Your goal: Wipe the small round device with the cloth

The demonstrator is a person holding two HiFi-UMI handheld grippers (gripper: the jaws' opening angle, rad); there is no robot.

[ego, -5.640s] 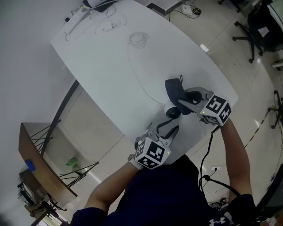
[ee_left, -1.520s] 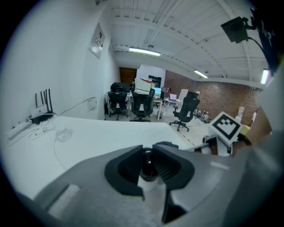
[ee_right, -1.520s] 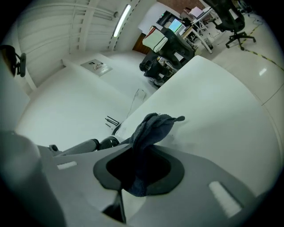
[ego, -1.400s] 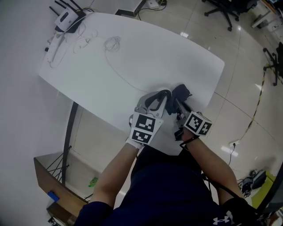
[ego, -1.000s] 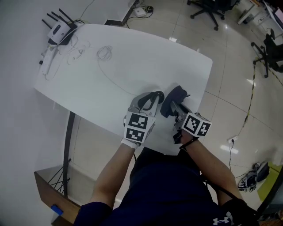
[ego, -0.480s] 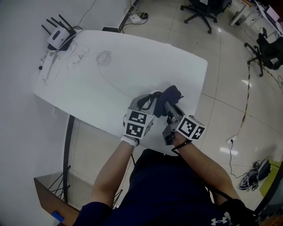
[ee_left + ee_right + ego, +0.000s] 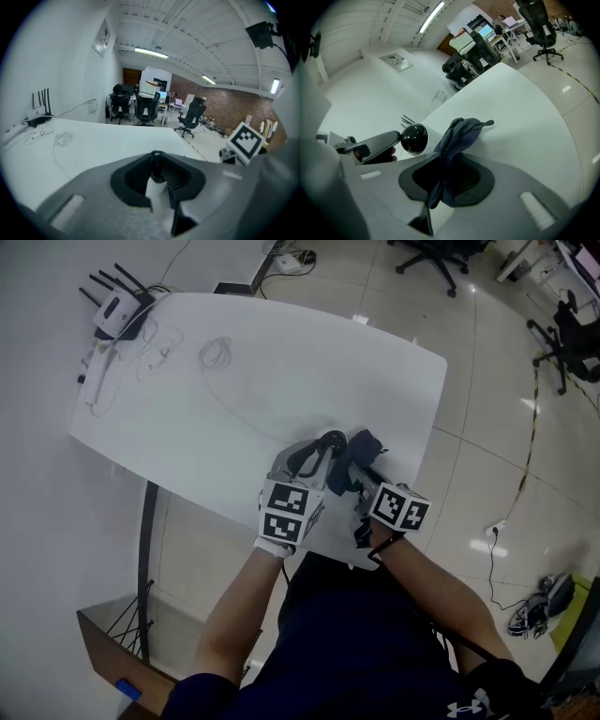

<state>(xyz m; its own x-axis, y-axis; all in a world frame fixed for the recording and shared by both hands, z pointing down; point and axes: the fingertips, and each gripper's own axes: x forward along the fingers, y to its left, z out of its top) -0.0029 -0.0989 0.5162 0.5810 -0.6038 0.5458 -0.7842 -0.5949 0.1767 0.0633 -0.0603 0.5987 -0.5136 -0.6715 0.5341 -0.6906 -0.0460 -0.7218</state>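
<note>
Jaws of the left gripper [image 7: 157, 164] pinch the small round device [image 7: 414, 138]; those of the right gripper [image 7: 450, 173] clamp the bunched cloth [image 7: 459, 136] just beside its black dome. Both forearms [image 7: 234, 615] enter from the frame's bottom, the grippers side by side and tilted down above the desk [image 7: 281, 362] near its lower edge. Bare desk lies open toward the upper left, up to the cables [image 7: 216, 352] and router [image 7: 117, 310].

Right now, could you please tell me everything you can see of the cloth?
The cloth is dark blue-grey, soft-looking fabric, bunched into a crumpled upright wad. The right gripper pinches its lower part between its jaws; the loose top sticks out past them above the white table. It sits close beside the round device held in the left gripper; whether they touch is unclear.
</note>
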